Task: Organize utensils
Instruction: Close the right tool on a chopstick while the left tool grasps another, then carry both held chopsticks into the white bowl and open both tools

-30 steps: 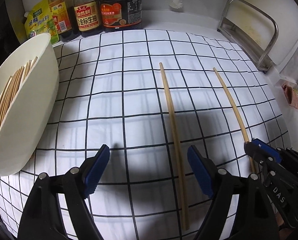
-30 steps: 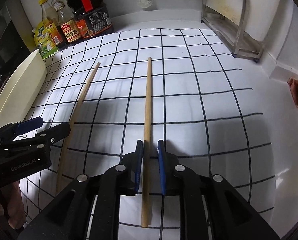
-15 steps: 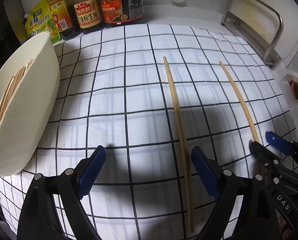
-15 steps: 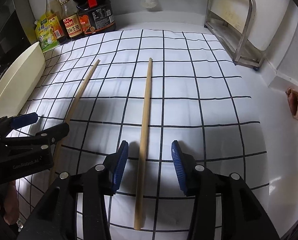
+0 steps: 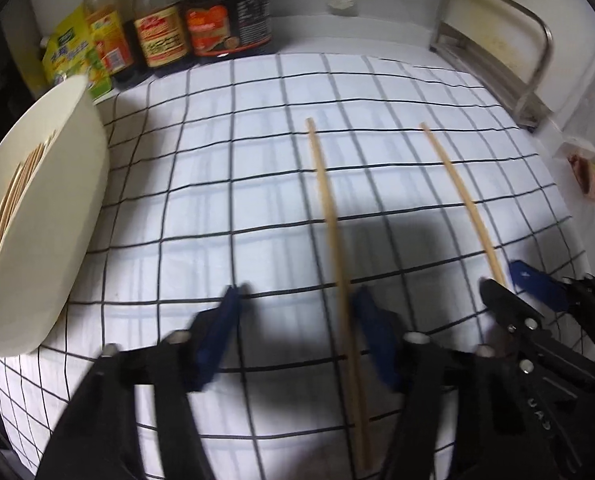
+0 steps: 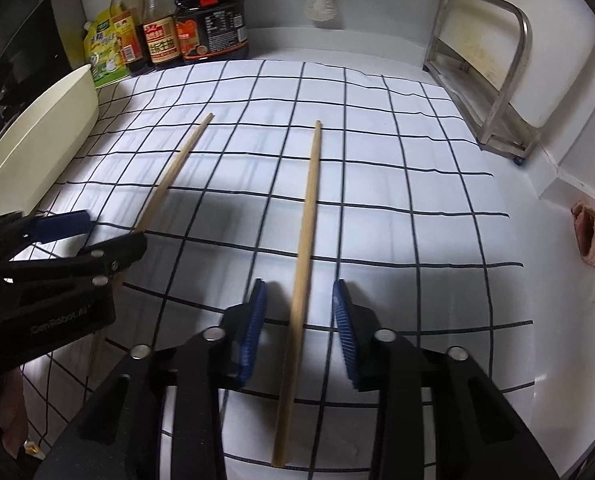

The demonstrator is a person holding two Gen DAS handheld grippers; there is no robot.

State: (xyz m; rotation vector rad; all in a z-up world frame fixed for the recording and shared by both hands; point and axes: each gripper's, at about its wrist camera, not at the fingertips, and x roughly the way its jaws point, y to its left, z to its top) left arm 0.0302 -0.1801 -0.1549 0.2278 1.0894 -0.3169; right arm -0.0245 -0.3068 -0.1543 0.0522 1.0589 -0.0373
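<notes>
While both grippers stand spread apart, the right gripper [image 6: 299, 324] straddles the right-hand pale wooden chopstick [image 6: 303, 256], whose long axis runs straight ahead between its jaws.

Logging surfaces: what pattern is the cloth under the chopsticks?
White cloth with a thin black grid; clearest in the right wrist view.

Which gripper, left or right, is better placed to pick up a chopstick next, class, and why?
Probably the right gripper: its open jaws straddle the right chopstick, needing only to close. The left gripper is open, but the left chopstick lies against its right finger, off-centre.
</notes>
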